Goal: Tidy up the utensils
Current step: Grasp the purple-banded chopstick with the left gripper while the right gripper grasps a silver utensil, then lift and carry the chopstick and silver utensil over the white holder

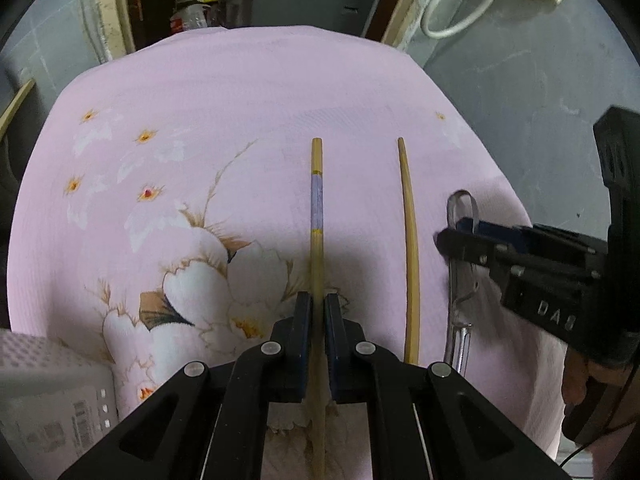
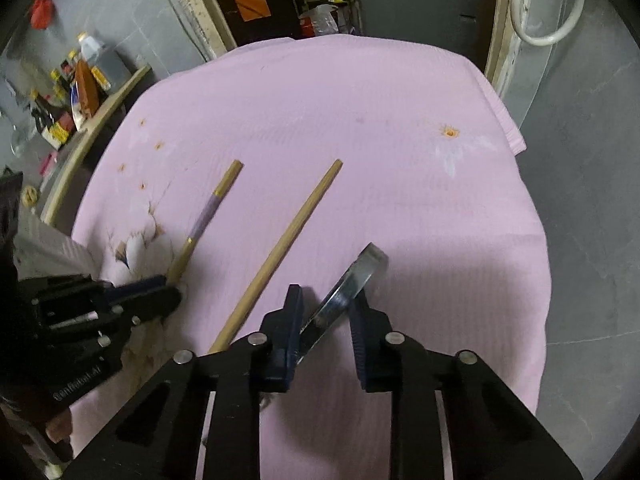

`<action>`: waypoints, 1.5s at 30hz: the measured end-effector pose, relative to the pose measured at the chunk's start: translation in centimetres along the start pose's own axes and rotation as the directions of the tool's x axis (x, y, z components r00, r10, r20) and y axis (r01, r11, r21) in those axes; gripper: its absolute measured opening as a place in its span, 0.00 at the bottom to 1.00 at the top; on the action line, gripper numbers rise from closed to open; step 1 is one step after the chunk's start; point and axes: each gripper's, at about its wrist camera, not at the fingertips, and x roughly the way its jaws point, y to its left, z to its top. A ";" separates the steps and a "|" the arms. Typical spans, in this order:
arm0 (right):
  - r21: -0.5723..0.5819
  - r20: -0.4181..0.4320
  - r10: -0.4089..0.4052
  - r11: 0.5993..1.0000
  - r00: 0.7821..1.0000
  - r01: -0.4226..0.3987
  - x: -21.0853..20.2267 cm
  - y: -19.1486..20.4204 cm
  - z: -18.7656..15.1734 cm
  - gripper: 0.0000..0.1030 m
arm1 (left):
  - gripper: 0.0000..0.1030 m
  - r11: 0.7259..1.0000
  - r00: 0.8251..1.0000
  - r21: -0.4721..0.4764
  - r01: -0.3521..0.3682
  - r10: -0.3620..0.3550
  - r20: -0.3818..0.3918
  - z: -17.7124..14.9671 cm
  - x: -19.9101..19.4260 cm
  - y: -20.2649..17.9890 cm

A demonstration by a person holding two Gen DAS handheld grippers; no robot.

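While the left gripper (image 1: 318,312) pinches the bamboo chopstick with the lilac painted band (image 1: 317,204) low on its shaft, a white perforated plastic basket (image 1: 48,392) waits at the far left. On the pink floral tablecloth (image 1: 200,100) next lies a plain bamboo chopstick (image 1: 410,248), untouched. Rightmost, the right gripper (image 2: 326,312) straddles the shiny metal spoon (image 2: 356,276) (jaws narrow, contact unclear); centre the handle before lifting.
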 end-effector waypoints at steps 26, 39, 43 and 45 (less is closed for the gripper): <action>-0.022 0.502 0.157 0.985 0.850 -0.170 -12.9 1.1 -3.4 0.07 | 0.06 0.992 0.856 0.048 0.120 -0.128 0.501 -6.1 -12.2 -0.2; -0.221 0.709 0.370 0.925 0.600 -0.309 -21.5 11.3 -0.9 0.07 | 0.06 0.995 0.642 0.036 0.095 -0.089 0.762 -7.8 -24.0 5.2; -0.296 0.717 0.452 0.886 0.530 -0.356 -21.8 15.8 0.4 0.07 | 0.06 0.994 0.573 -0.012 0.108 -0.053 0.818 -8.5 -26.3 9.0; -0.319 0.711 0.482 0.870 0.511 -0.377 -20.9 18.0 1.1 0.07 | 0.06 0.988 0.545 -0.046 0.150 -0.043 0.837 -8.8 -26.7 10.8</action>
